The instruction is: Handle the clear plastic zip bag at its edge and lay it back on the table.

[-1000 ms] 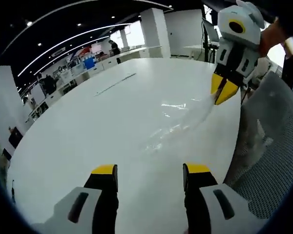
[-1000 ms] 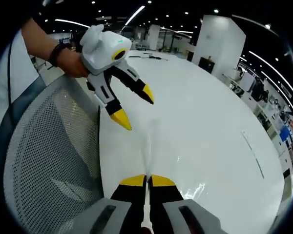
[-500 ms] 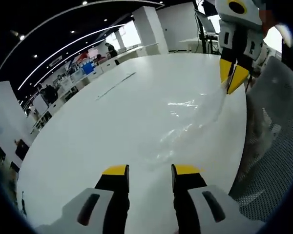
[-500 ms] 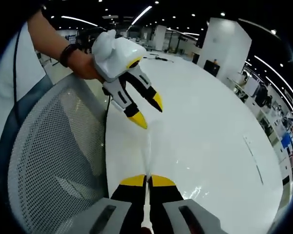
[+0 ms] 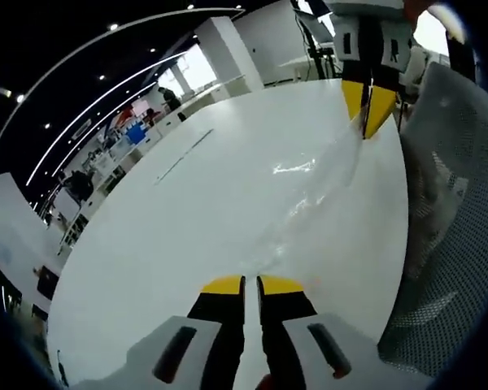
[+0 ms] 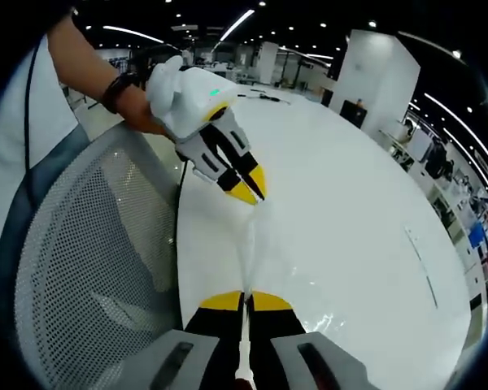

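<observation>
Both ends of the clear plastic zip bag point(image 5: 309, 195) are pinched: the left gripper point(image 5: 251, 284) has its jaws closed on the near edge, the right gripper point(image 6: 246, 301) clamped on the opposite edge. Stretched between them just above the white table point(image 5: 171, 236), beside a mesh chair point(image 6: 89, 268), the bag looks gripped but not yet laid down and released.

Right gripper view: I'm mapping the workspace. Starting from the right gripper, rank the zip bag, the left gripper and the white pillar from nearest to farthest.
1. zip bag, pinched in the right gripper, straight ahead.
2. left gripper, ahead at the bag's far edge.
3. white pillar, beyond the table, upper right.
</observation>
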